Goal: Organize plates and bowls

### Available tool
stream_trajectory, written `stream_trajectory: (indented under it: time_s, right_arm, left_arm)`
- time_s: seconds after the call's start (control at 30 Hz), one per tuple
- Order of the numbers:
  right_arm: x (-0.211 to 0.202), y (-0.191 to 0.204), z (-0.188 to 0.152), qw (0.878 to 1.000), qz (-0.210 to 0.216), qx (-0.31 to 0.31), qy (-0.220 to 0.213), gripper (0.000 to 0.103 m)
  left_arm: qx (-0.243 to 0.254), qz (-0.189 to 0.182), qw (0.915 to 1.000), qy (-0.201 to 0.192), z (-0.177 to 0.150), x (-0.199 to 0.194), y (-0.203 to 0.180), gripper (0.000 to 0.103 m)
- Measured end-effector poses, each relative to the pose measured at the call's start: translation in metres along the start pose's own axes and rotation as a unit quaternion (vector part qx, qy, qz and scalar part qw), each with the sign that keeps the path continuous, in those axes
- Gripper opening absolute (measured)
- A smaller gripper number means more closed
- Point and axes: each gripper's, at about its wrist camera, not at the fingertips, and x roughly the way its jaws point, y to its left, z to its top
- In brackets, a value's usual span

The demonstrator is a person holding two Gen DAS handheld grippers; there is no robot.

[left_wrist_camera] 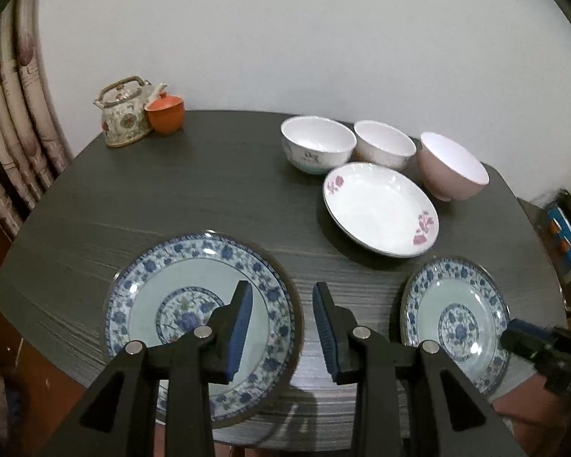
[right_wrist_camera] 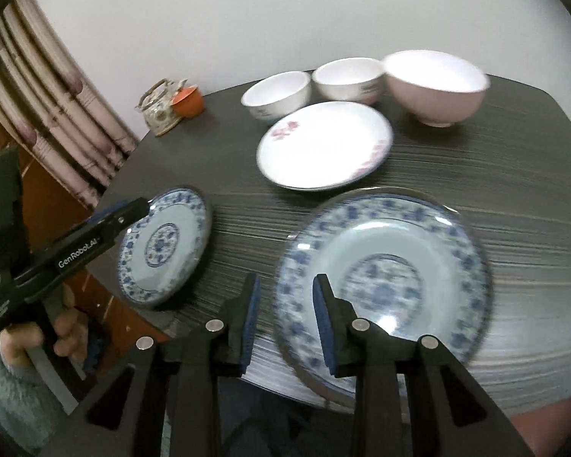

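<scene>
Table (left_wrist_camera: 209, 175), dark wood-grain with rounded corners, carries everything; its back edge runs along a white wall.

Blue-patterned plates, two, lie flat along the near edge, well apart. The left-hand plate (left_wrist_camera: 201, 312) sits under the left gripper (left_wrist_camera: 281, 327), the right-hand plate (right_wrist_camera: 384, 285) under the right gripper (right_wrist_camera: 285, 323). Which plate is bigger I cannot tell; each looks large only in its own wrist view. One plate per claw, so my guess is each hand is handling its own plate.

White plate with pink flowers (left_wrist_camera: 380, 209) lies behind them, toward the back right, just in front of the bowls.

Bowls, three, stand upright in a row near the back right corner: pink bowl (left_wrist_camera: 453, 169) at the right end, then a white bowl (left_wrist_camera: 384, 148), then a white bowl with blue print (left_wrist_camera: 318, 144). Close together; whether they touch is unclear. They look grouped by kind but not yet stacked.

Teapot (left_wrist_camera: 123, 114) and orange lidded cup (left_wrist_camera: 165, 112) stand side by side at the back left corner, away from the work.

Both claws: jaws partly apart, nothing between the pads, hanging above the near edge and holding nothing. Right wrist view is motion-blurred.

A hand (right_wrist_camera: 63, 337) in a fuzzy sleeve holds the left tool.
</scene>
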Motion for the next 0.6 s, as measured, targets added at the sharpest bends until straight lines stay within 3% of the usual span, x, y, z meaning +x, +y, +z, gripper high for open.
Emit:
stream_trajectory:
  time_s: [0.1,0.2,0.33,0.43,0.6]
  right_arm:
    - [-0.01,-0.021,-0.005,1.0,-0.013,0.013,-0.005,0.028]
    - [-0.017,-0.045,-0.008,0.999,-0.02,0.026,-0.004,0.028]
    - [-0.022,-0.077,-0.008,0.999,-0.02,0.049,0.0,0.028]
    - [-0.023,-0.095,-0.007,0.998,-0.019,0.062,0.002,0.028]
    - [-0.014,-0.122,-0.008,0.995,-0.005,0.097,0.01,0.028]
  left_arm:
    - [-0.009,-0.013,0.9997,0.017,-0.005,0.007,-0.003,0.034]
    - [-0.046,-0.069,0.9952,0.051,-0.011,0.016,-0.003,0.033]
    - [-0.062,-0.103,0.9894,0.081,-0.017,0.025,-0.013,0.033]
    - [-0.07,-0.133,0.9836,0.099,-0.018,0.031,-0.022,0.033]
    - [-0.097,-0.19,0.9672,0.138,-0.016,0.046,-0.033,0.033]
